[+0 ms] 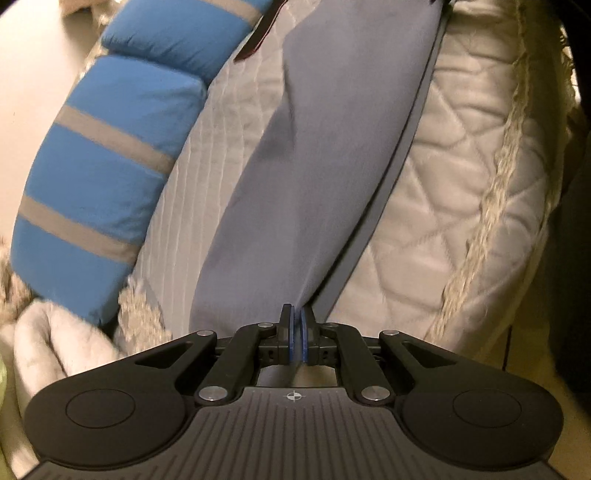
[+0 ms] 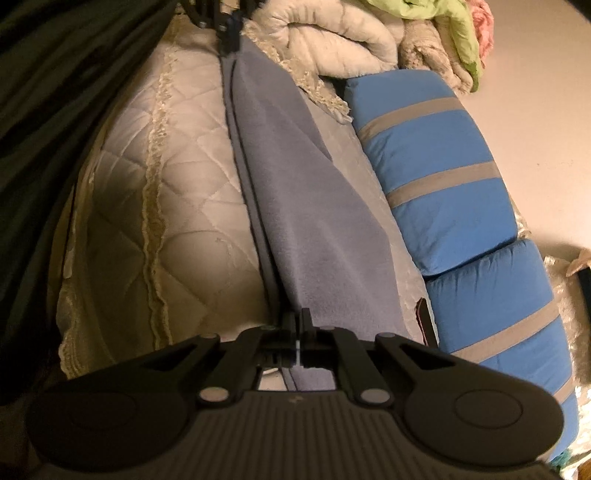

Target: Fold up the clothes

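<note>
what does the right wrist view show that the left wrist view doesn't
Only the right wrist view: a lime green cloth and a pink one piled at the top, and dark fabric along its left side.

Only the left wrist view: nothing that stands out.

Both: the grey-blue garment stretched over the quilted bed, pinched at one end by the shut left gripper and at the other by the shut right gripper, beside the blue striped pillows and a white fluffy blanket.

Quilted bedspread (image 1: 461, 177) bare beside grey garment (image 1: 314, 166); blue striped pillows (image 1: 103, 177) block far side
</note>
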### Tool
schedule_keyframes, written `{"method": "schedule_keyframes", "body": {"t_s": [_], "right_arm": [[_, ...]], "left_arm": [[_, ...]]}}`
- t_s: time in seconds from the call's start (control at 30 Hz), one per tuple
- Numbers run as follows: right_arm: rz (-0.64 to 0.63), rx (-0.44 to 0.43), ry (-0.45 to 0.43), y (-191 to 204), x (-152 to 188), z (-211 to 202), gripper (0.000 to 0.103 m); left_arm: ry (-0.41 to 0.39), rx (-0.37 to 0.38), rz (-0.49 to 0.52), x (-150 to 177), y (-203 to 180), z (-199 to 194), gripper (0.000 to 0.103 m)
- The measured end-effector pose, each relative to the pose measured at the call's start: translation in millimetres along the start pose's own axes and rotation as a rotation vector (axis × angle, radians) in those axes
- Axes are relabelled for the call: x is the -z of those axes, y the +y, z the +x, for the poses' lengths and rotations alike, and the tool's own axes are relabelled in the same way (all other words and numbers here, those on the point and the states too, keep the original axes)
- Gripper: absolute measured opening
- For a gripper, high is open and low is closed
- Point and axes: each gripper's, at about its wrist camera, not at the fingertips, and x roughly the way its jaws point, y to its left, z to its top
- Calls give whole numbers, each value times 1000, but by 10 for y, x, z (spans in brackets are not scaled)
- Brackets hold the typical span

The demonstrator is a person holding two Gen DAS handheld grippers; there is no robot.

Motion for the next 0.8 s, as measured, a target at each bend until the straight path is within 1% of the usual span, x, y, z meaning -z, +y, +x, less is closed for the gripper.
{"method": "schedule_keyframes", "body": {"t_s": [0.1, 0.13, 0.17, 0.2, 0.23, 0.27, 0.37, 0.43, 0.57, 0.6, 0.7, 0.8], "right_arm": [[15, -11, 0, -21, 12, -23, 1], [17, -13, -1, -23, 21, -29, 1], [17, -14, -1, -23, 29, -32, 1], [19, -15, -2, -27, 33, -33, 1], [21, -17, -3, -34, 33, -32, 1], [24, -18, -4, -41, 34, -30, 1], [37, -22, -5, -63, 39, -34, 1], [45, -23, -5, -78, 41, -32, 1], [51, -28, -3, -85, 40, -12, 1], [53, -29, -3, -87, 39, -9, 1], [65, -32, -3, -104, 40, -4, 2], [63, -32, -4, -100, 43, 3, 2]], "left_arm": [[53, 8, -71, 189, 108, 11, 5], [57, 16, -111, 279, 173, 3, 5], [55, 24, -154, 359, 244, -9, 12], [49, 33, -216, 457, 337, -21, 26], [39, 33, -284, 550, 423, -33, 31], [28, 33, -353, 643, 508, -44, 35], [21, -24, -451, 790, 659, -25, 35], [20, -94, -418, 820, 639, 16, 35], [56, -199, -293, 739, 530, 192, 35], [68, -220, -239, 712, 494, 257, 35], [112, -247, -77, 644, 345, 438, 34], [127, -294, 88, 640, 142, 558, 34]]}}
